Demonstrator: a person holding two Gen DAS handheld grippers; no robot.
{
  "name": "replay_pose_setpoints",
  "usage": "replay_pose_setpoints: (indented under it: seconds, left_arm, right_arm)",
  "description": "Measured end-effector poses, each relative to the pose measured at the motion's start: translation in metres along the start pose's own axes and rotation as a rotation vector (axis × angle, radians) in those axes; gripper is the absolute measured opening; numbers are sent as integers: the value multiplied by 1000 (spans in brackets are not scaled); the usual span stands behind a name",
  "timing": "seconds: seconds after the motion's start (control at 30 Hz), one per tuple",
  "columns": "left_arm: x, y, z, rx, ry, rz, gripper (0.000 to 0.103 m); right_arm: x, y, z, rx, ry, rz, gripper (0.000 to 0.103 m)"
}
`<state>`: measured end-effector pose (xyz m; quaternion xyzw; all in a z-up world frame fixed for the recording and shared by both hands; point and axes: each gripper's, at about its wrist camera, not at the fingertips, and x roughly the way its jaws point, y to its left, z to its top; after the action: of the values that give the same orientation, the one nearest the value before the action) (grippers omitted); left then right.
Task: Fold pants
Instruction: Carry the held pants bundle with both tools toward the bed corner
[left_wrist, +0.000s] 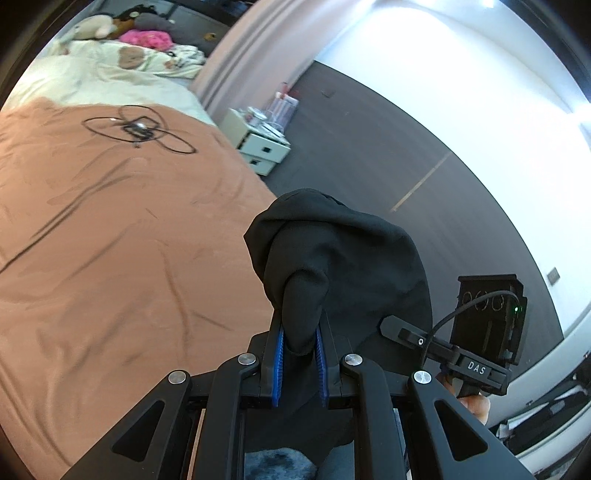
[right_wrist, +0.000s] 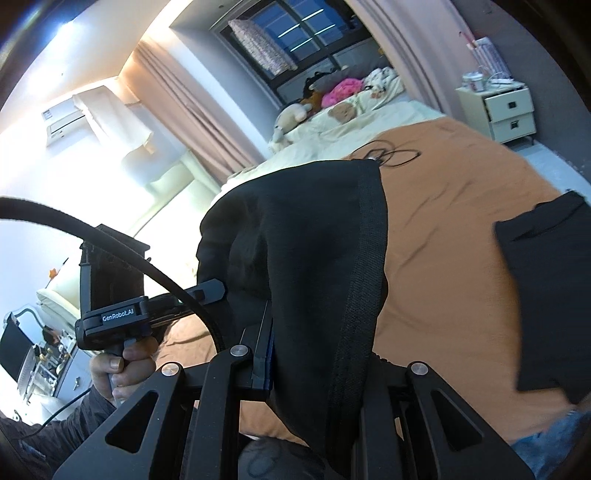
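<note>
Left wrist view: my left gripper (left_wrist: 300, 343) is clenched on a fold of the black pants (left_wrist: 343, 258), the cloth pinched between its blue pads (left_wrist: 279, 360) and bunched in a dark mound just past the fingertips, held above the edge of the orange bedspread (left_wrist: 110, 240). Beside the mound on the right sits my right gripper (left_wrist: 400, 330), seen from outside with "DAS" lettered on its body; from here I cannot tell how its jaws stand.

Right wrist view gives the other side — the pants (right_wrist: 295, 266) drape straight over my right gripper (right_wrist: 317, 354), a ribbed seam band running down the cloth and hiding the right finger. Only the left finger's blue pad (right_wrist: 269, 363) shows, pressed against the fabric, so I read the jaws as closed on the pants. A second dark piece of cloth (right_wrist: 546, 295) at the right edge lies over the bedspread (right_wrist: 443, 240); I cannot tell whether it belongs to the same garment. The left gripper (right_wrist: 207, 290) appears here with "GenRobot.AI" on its housing, my left hand (right_wrist: 118, 373) wrapped round the handle.

Both views show a coiled cable (left_wrist: 138, 129) on the bedspread, stuffed toys (right_wrist: 295, 112) near the pillows and a white nightstand (right_wrist: 498, 112). Only the right view takes in the window (right_wrist: 295, 33) and curtains (right_wrist: 192, 110).
</note>
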<state>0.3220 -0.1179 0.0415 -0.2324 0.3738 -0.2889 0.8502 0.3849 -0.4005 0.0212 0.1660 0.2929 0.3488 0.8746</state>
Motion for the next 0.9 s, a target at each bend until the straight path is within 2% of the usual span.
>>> replay_pose_setpoints:
  seconds: [0.67,0.9]
  left_arm:
    - [126,-75,32,109,75,-113,16]
    - [169,-84,36,124,102,-158,16]
  right_arm:
    - [-100,1,-17,-7,-90,-146,14]
    - [-127,-5,-22,-25,-90,-187,14]
